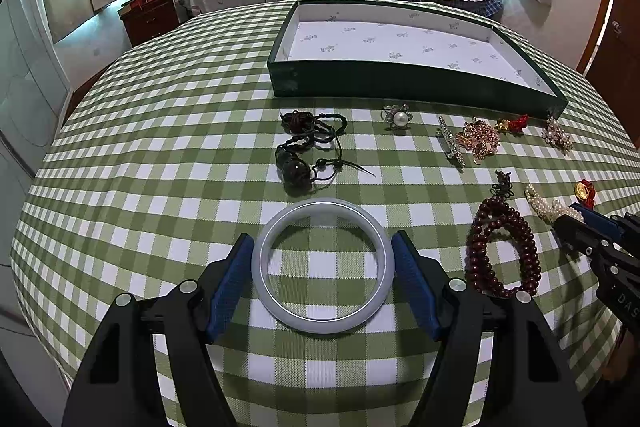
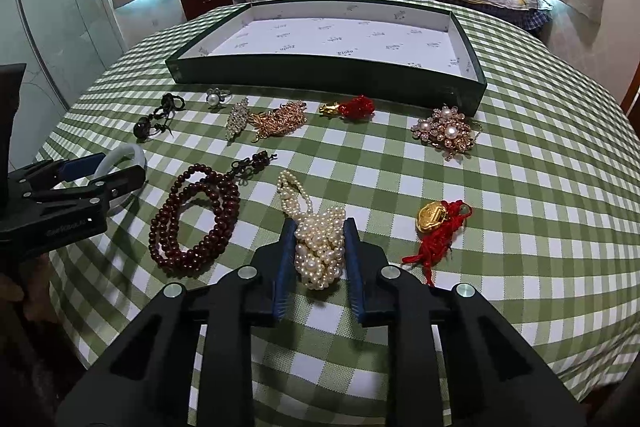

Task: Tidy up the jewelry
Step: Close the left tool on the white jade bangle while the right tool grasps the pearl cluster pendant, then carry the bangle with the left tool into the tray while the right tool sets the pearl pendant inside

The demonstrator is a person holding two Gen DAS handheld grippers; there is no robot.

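Jewelry, loose on the checked tablecloth [image 2: 540, 167], none in the box yet. Nearest: pearl strand [image 2: 320, 251] bunched between the right gripper's [image 2: 318, 227] blue pads, jaws narrow, pads [image 2: 285, 259] pressing the clump from both sides; looks like a pinch, strand not lifted, still resting on the cloth. Its long axis runs away from the fingers, tail trailing up-left toward the far side. Left gripper [image 1: 323, 247] spread wide around the pale bangle [image 1: 323, 265], pads [image 1: 230, 277] at its outer rim on both sides; bangle lies flat, can't tell if it's clamped or only bracketed. Between the two: dark red bead necklace [image 2: 196, 223], coiled, untouched. Right of the pearls: gold pendant with red cord [image 2: 436, 223]. Further out, a row: black cord bracelet [image 1: 308, 151], pearl ring [image 1: 398, 118], crystal clip [image 2: 236, 117], gold brooch [image 2: 280, 121], small gold and red charm [image 2: 352, 107], pearl flower brooch [image 2: 446, 133]. Beyond that, the green box [image 2: 320, 75], open, white lining, straight ahead of both grippers. Key relation: box lies forward of the pearls, beyond the row; right hand is nearer to it than the left. Likely next: lift and carry forward; trailing tail could drag over other pieces.
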